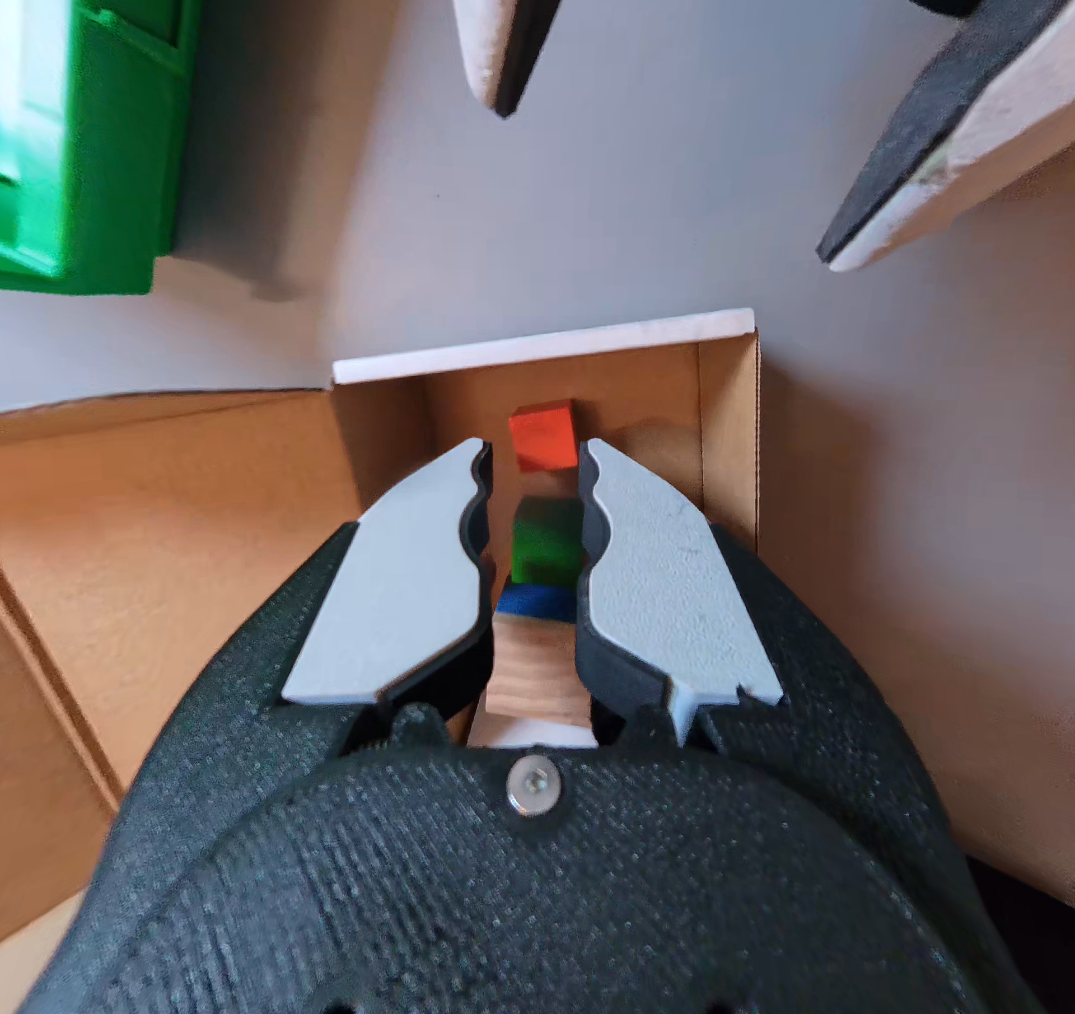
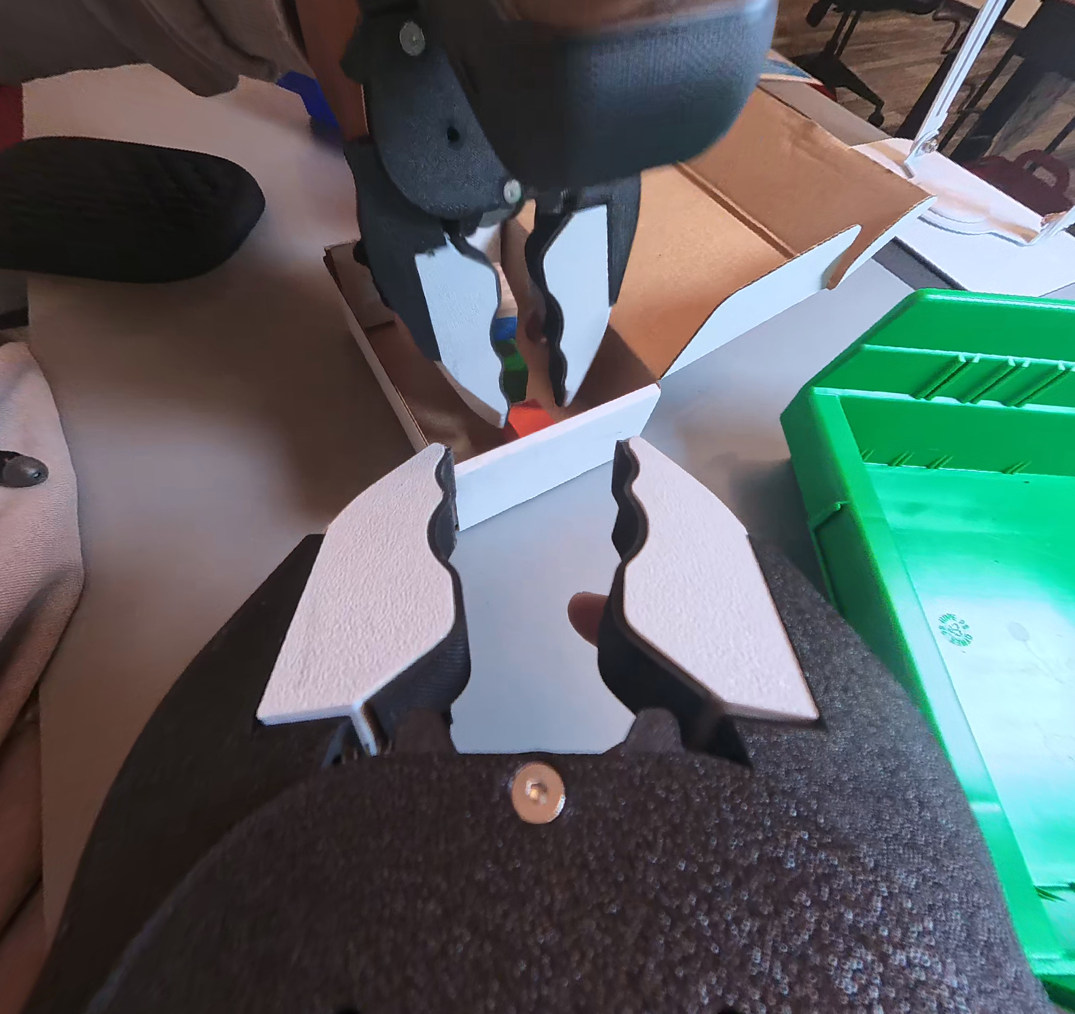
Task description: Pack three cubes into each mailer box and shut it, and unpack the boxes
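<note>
Three cubes, red (image 1: pixel 544 434), green (image 1: pixel 547 541) and blue (image 1: pixel 538 602), lie in your open mailer box (image 1: pixel 730 439) mid-desk; your left gripper (image 1: pixel 534 465) hangs parted above them, clasping nothing, and your right gripper (image 2: pixel 532 468) gapes empty beside the green bin (image 2: pixel 954 550)

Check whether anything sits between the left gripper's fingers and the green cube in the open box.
Nothing visible does. The left gripper is open inside the mailer box, its fingers flanking the green cube; the red cube lies beyond, the blue cube nearer.

Blue cube (image 1: pixel 538 602) mostly hidden
</note>
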`<control>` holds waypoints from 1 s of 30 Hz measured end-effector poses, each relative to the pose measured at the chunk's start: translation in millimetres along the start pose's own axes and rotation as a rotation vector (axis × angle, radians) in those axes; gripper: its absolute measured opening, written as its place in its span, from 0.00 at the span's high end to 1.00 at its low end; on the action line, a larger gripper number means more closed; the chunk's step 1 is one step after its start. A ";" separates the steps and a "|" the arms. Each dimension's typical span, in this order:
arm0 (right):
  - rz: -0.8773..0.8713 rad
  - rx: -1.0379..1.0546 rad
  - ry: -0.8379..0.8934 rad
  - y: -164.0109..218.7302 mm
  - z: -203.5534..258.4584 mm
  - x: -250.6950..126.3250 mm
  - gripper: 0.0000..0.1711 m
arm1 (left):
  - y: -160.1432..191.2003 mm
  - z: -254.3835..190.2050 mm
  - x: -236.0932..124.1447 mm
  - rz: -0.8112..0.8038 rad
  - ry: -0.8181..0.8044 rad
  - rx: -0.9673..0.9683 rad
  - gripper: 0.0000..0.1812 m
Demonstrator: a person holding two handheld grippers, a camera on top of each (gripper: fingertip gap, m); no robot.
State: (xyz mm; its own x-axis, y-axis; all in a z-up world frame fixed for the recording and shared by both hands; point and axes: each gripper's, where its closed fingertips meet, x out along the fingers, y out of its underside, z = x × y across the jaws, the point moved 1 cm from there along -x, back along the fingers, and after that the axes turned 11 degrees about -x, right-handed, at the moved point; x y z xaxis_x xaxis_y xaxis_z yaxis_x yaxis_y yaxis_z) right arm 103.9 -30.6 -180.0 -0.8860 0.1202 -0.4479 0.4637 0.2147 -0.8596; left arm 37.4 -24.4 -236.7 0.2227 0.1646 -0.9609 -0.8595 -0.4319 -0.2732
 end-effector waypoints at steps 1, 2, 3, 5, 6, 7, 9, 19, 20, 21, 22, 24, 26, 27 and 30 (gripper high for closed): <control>0.000 -0.001 0.001 -0.1 -0.1 -0.1 0.70 | -0.5 1.8 -7.2 -0.021 -0.012 -0.005 0.84; -0.001 0.000 0.002 -0.1 -0.3 -0.3 0.70 | -1.3 4.4 -16.6 -0.052 -0.026 -0.015 0.84; -0.002 0.000 0.002 -0.3 -0.4 -0.5 0.70 | -1.5 7.4 -27.8 -0.087 -0.039 -0.031 0.84; -0.003 0.001 0.003 -0.8 -0.5 -0.6 0.70 | 1.3 17.6 -54.0 -0.173 -0.082 -0.082 0.84; -0.004 0.001 0.004 -1.0 -0.5 -0.6 0.70 | 4.3 24.3 -68.2 -0.226 -0.109 -0.113 0.84; -0.003 0.001 0.003 -1.0 -0.4 -0.5 0.70 | 8.5 32.0 -82.5 -0.287 -0.142 -0.153 0.84; -0.004 0.001 0.004 -1.4 -0.3 0.0 0.70 | 21.2 48.7 -110.0 -0.427 -0.207 -0.258 0.83; -0.005 0.120 0.155 -9.1 -45.8 13.1 0.75 | 119.4 74.1 -124.1 -0.844 -0.307 -0.800 0.82; 0.001 0.146 0.178 -11.2 -56.4 15.4 0.75 | 120.4 74.4 -121.1 -0.869 -0.288 -0.835 0.82; 0.007 0.187 0.197 -13.0 -67.1 17.8 0.75 | 120.4 76.1 -118.4 -0.894 -0.273 -0.871 0.82; 0.022 0.232 0.195 -13.8 -75.4 21.1 0.75 | 119.8 79.4 -116.0 -0.919 -0.264 -0.905 0.82; 0.044 0.310 0.160 -16.2 -86.4 30.7 0.71 | 118.6 89.2 -110.9 -0.955 -0.262 -0.962 0.82; 0.051 0.362 0.134 -18.8 -93.2 42.2 0.71 | 112.5 95.5 -105.5 -0.974 -0.210 -1.001 0.81; 0.060 0.372 0.124 -19.1 -94.1 48.5 0.72 | 108.2 97.1 -103.2 -0.977 -0.175 -1.015 0.80; 0.093 0.353 0.148 -16.0 -96.1 64.1 0.80 | 95.6 97.8 -94.3 -0.968 -0.099 -1.016 0.82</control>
State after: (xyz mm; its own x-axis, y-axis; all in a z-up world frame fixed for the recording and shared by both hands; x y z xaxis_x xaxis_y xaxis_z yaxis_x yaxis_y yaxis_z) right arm 40.4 66.7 -171.4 -0.8177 0.2670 -0.5099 0.4883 -0.1474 -0.8602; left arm -110.7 5.5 -167.8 0.4574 0.8036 -0.3808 0.3252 -0.5497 -0.7694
